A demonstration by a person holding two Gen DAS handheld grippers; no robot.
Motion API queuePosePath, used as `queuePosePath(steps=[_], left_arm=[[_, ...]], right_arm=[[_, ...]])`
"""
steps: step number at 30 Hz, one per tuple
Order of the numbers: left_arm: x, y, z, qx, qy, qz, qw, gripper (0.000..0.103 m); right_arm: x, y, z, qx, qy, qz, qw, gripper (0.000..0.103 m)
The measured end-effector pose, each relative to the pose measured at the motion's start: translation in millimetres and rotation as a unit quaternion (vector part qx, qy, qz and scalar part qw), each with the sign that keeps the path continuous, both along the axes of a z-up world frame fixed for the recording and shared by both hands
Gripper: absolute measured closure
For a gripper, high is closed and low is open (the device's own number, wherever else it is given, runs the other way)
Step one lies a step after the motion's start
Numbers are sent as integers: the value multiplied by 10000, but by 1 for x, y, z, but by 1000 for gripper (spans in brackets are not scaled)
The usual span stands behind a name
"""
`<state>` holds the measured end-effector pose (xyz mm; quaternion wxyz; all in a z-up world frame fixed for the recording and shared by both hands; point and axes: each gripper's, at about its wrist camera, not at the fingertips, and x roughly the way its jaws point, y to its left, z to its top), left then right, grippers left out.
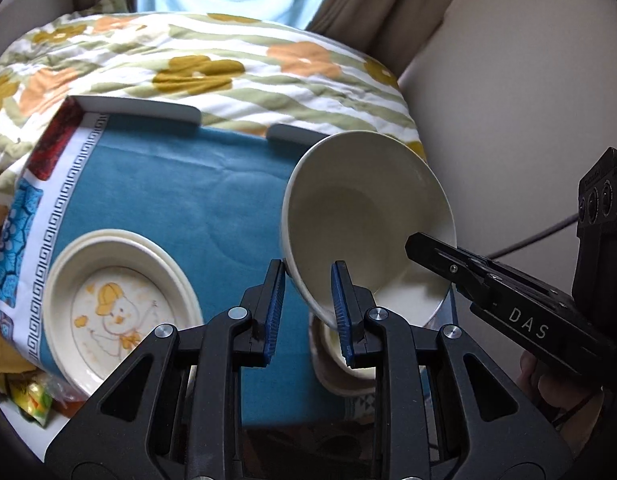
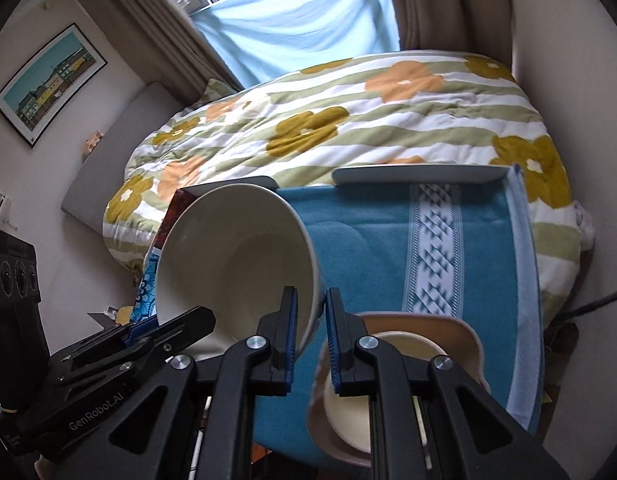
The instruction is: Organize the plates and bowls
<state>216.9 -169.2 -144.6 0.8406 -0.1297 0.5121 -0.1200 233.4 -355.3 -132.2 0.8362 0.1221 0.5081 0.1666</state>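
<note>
A large white bowl (image 1: 360, 208) hangs tilted in the air, its opening turned toward the cameras; it also shows in the right wrist view (image 2: 236, 256). Both grippers straddle its rim. My left gripper (image 1: 308, 308) has its jaws set wide on either side of the near rim. My right gripper (image 2: 311, 332) has its jaws close on the rim's right side. Below the bowl stands a stack of bowls (image 2: 388, 392), a cream one inside a brown one. A stack of cream plates (image 1: 120, 304) with a yellow cartoon print lies at the left.
A blue cloth (image 1: 180, 200) covers the small table, with a patterned band (image 2: 436, 248) on its right. White raised table edges (image 2: 420, 174) stand at the far side. A flowered quilt on a bed (image 2: 348, 120) lies beyond. Snack packets (image 1: 32, 400) sit at the left corner.
</note>
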Motion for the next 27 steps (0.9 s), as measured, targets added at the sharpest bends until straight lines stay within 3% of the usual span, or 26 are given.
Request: queuePosePath(steps=[6, 13, 22, 27], left_arm=[[-11, -41, -33, -55, 522, -523, 9973, 82], [-18, -66, -57, 126, 861, -1011, 9911, 82], [-22, -85, -71, 778, 789, -1368, 9844, 82], [-20, -88, -72, 945, 751, -1406, 9827, 82]], right_arm=[[-29, -41, -26, -120, 326, -466, 9983, 90], [-45, -59, -47, -168, 563, -841, 9947, 90], [-58, -61, -64, -225, 591, -992, 9931, 90], [-60, -59, -68, -237, 603, -988, 9930, 90]])
